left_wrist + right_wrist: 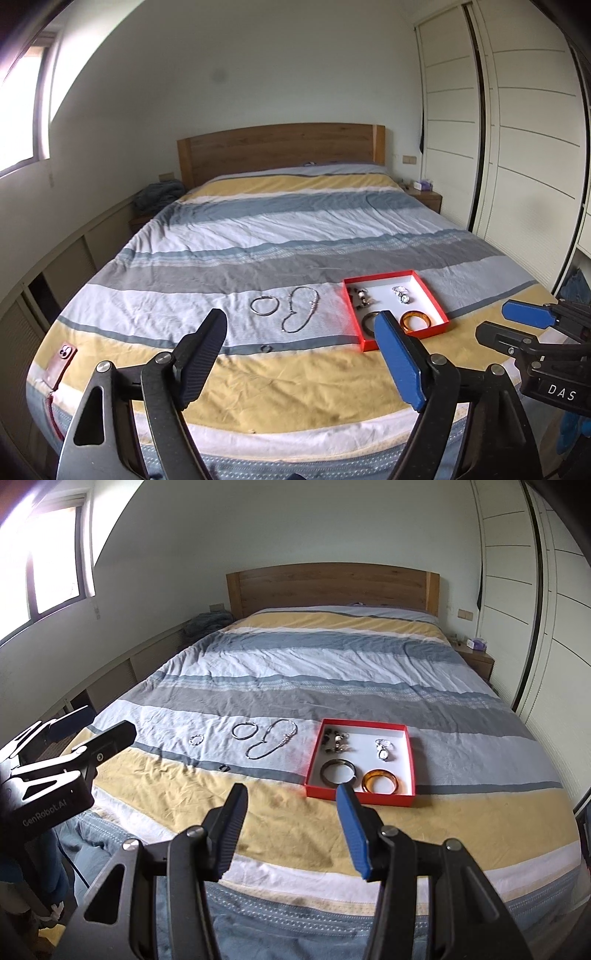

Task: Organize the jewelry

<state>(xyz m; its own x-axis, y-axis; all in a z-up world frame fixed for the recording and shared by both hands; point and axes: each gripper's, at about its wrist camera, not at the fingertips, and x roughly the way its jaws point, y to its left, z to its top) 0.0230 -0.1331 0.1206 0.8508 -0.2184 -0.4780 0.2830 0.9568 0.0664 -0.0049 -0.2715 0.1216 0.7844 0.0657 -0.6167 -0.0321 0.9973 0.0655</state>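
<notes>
A red box [380, 276] [365, 723] with a white floor lies on the striped bedspread [258, 236]. It holds a dark bangle [323, 770], an amber bangle [417, 314] [365, 781], a watch [402, 295] [383, 751] and a cluster of small pieces [336, 740]. Left of the box lie a necklace [301, 308] [273, 738], a silver bangle [263, 305] [244, 731], a small bracelet [196, 739] and a ring [266, 348] [223, 768]. My left gripper [301, 317] [107, 722] hovers open and empty, short of the jewelry. My right gripper [291, 788] [498, 321] is open and empty, near the box's front edge.
A red phone case [64, 360] rests on the bed's near left corner. Behind the bed is a wooden headboard [280, 147], with nightstands on both sides. White wardrobe doors [517, 147] line the right wall, and a window [55, 561] is on the left.
</notes>
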